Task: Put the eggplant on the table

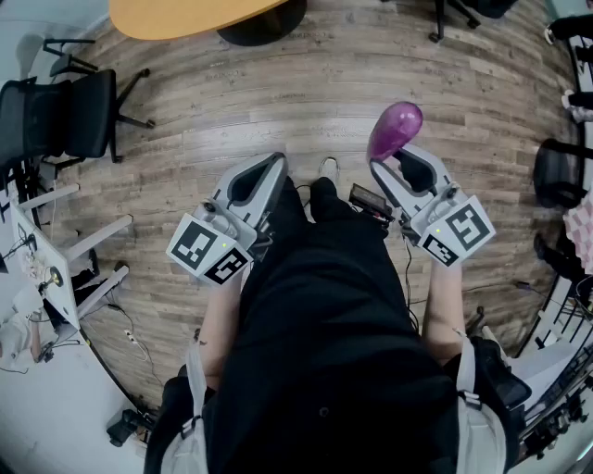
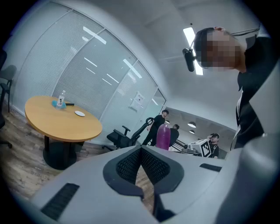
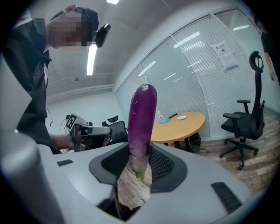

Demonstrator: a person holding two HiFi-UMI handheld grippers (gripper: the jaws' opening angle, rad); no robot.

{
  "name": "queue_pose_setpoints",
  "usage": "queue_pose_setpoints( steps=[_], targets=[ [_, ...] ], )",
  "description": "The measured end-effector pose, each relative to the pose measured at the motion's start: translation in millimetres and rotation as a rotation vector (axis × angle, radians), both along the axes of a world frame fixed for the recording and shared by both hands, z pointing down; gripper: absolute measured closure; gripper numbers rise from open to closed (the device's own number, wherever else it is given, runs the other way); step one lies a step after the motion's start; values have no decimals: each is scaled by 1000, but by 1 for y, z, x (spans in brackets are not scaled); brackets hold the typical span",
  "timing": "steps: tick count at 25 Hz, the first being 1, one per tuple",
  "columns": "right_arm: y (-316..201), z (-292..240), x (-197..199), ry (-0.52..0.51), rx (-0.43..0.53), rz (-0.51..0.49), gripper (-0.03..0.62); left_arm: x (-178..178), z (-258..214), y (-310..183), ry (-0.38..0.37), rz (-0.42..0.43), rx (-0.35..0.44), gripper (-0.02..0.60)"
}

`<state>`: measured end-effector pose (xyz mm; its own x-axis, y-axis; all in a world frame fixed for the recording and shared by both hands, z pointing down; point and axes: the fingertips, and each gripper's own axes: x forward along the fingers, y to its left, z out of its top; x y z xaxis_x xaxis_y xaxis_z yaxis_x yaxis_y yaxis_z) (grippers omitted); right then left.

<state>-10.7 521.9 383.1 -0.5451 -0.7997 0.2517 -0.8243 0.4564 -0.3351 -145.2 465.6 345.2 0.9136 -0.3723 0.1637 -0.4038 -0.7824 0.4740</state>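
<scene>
A long purple eggplant (image 1: 395,130) stands upright, its green stem end clamped in my right gripper (image 1: 389,163). In the right gripper view the eggplant (image 3: 142,118) rises between the ribbed pads (image 3: 159,162), well above the jaw tips. My left gripper (image 1: 275,163) is level beside it, its tips together with nothing between them (image 2: 141,148). From that side the eggplant (image 2: 163,135) shows as well. The round wooden table (image 1: 185,17) stands ahead across the floor, apart from both grippers; it also appears in the left gripper view, table (image 2: 61,121), and the right gripper view, table (image 3: 181,124).
On the table lie a small white plate (image 2: 79,113) and a blue item with a bottle (image 2: 60,102). Black office chairs stand at the left (image 1: 65,111) and near the glass wall (image 3: 245,120). People (image 2: 159,124) stand in the background. White desks line the left edge (image 1: 37,268).
</scene>
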Motion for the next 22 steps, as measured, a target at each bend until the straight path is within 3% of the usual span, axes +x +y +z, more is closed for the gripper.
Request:
queue_pose_setpoints(
  steps=[9, 15, 22],
  targets=[
    [6, 0, 9, -43, -7, 22, 445, 6, -3, 9, -10, -2, 4, 572],
    [-5, 1, 9, -63, -15, 74, 444, 10, -4, 0, -19, 39, 12, 572],
    [-29, 1, 29, -46, -28, 139, 444, 42, 3, -37, 2, 114, 4, 572]
  ],
)
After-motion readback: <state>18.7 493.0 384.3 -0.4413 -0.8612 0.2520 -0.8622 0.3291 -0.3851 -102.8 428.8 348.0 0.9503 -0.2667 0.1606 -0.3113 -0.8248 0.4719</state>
